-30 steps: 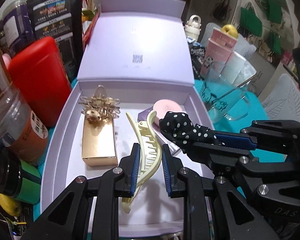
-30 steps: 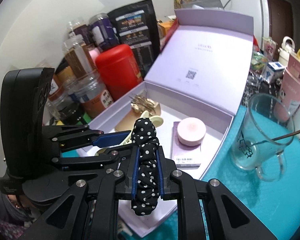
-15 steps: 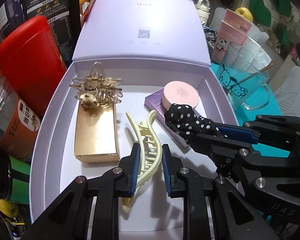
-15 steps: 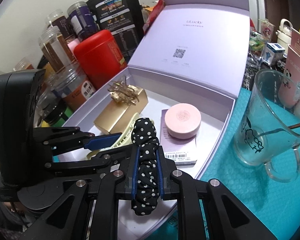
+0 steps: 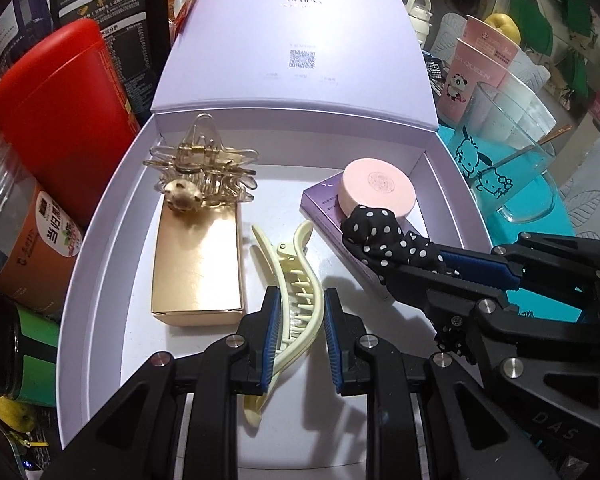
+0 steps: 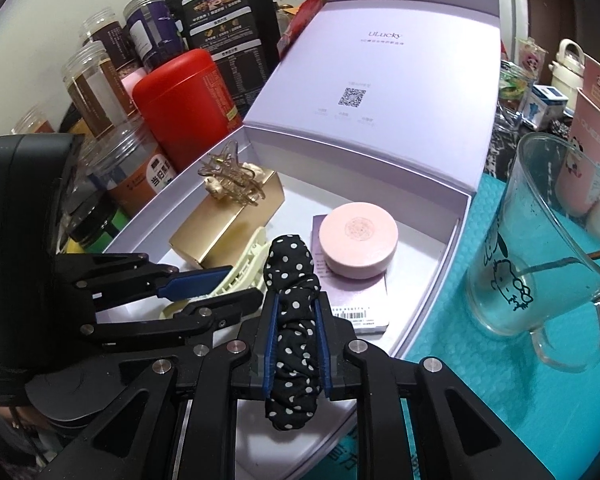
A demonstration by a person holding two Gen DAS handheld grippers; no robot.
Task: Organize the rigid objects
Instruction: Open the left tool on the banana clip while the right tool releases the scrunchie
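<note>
My left gripper (image 5: 298, 312) is shut on a cream hair claw clip (image 5: 296, 280), held low over the floor of the open lilac box (image 5: 100, 216). My right gripper (image 6: 296, 320) is shut on a black polka-dot scrunchie (image 6: 290, 280), over the box's front right part; it also shows in the left wrist view (image 5: 384, 236). In the box lie a gold carton (image 5: 198, 264) with a clear star clip (image 5: 204, 172) on it, and a pink round compact (image 5: 376, 192) on a purple card box (image 5: 324, 204).
A red canister (image 5: 60, 112) and several jars (image 5: 32, 248) stand close to the box's left wall. A glass mug with a spoon (image 6: 548, 240) stands on the teal mat (image 6: 480, 392) to the right. Pink paper cups (image 5: 480, 64) are behind it.
Both grippers have moved forward and lower into the box, each still holding its item. The box contents have not moved.
</note>
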